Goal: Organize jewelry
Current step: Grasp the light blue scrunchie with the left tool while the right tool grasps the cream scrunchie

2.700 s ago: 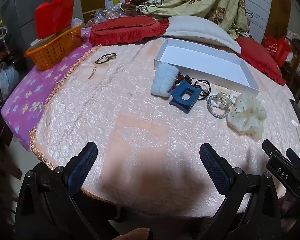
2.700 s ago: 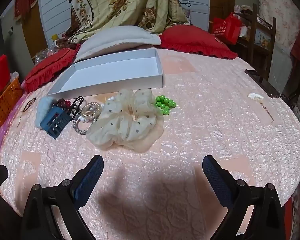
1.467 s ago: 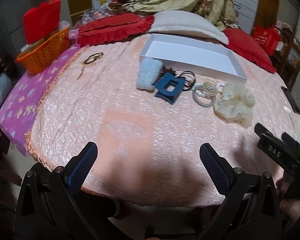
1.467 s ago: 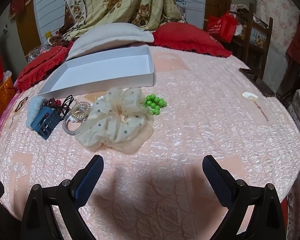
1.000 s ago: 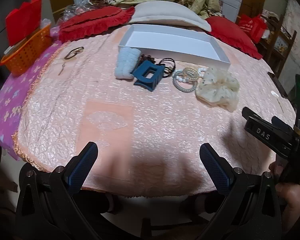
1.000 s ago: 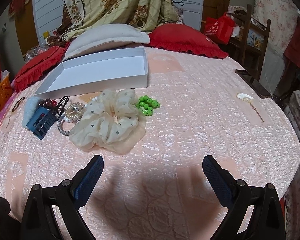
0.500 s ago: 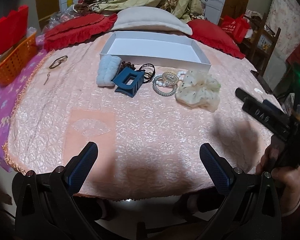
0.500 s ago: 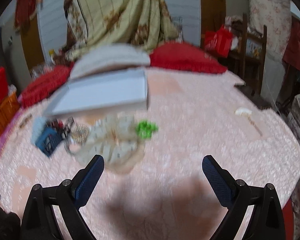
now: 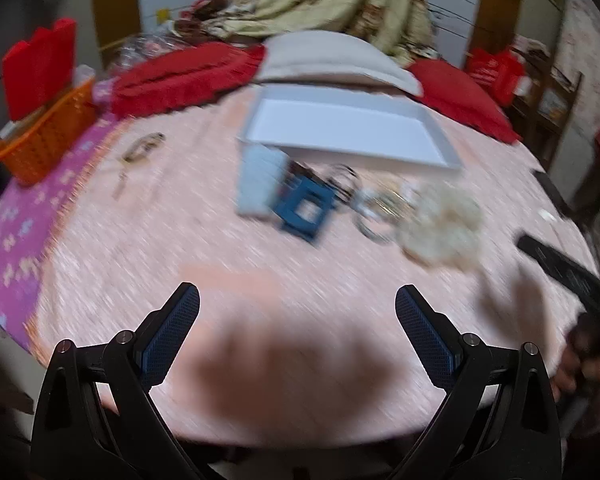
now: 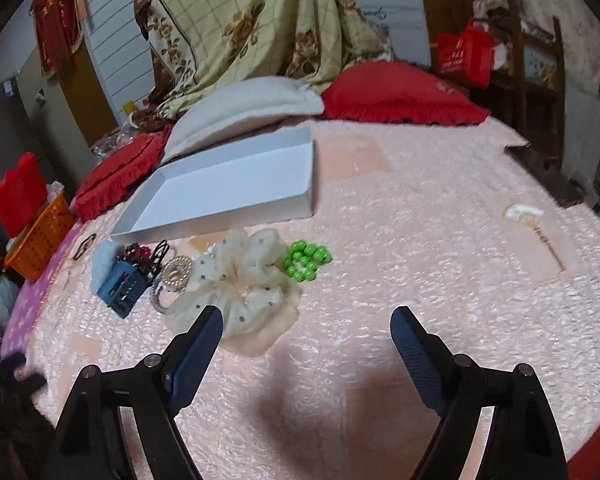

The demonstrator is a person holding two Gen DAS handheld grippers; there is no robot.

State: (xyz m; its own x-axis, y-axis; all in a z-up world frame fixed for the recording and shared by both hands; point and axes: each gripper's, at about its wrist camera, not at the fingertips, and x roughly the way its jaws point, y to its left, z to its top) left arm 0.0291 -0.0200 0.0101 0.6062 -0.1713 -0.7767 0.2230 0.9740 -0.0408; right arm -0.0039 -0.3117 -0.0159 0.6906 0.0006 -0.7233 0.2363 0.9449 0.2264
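Observation:
A shallow white box (image 10: pixel 236 184) lies open on the pink quilted table; it also shows in the left wrist view (image 9: pixel 352 132). In front of it lie a cream dotted scrunchie (image 10: pixel 244 280), a green bead bracelet (image 10: pixel 306 260), pearl and silver bracelets (image 10: pixel 176 274), a blue claw clip (image 10: pixel 122 284), black hair ties (image 10: pixel 158 254) and a pale blue fluffy scrunchie (image 10: pixel 102 260). My right gripper (image 10: pixel 306 340) is open and empty, just short of the cream scrunchie. My left gripper (image 9: pixel 298 324) is open and empty over the near table edge. The left view is motion-blurred.
An orange basket (image 9: pixel 48 136) with a red box sits far left. A brown hair tie (image 9: pixel 144 146) and a small pin lie left of the pile. A white hair stick (image 10: pixel 528 220) lies at the right. Red and white pillows (image 10: pixel 396 96) line the back edge.
Both grippers have moved forward towards the table and the pile looks closer. The right view has come nearer the cream scrunchie. Both jaws stay open and nothing has been picked up.

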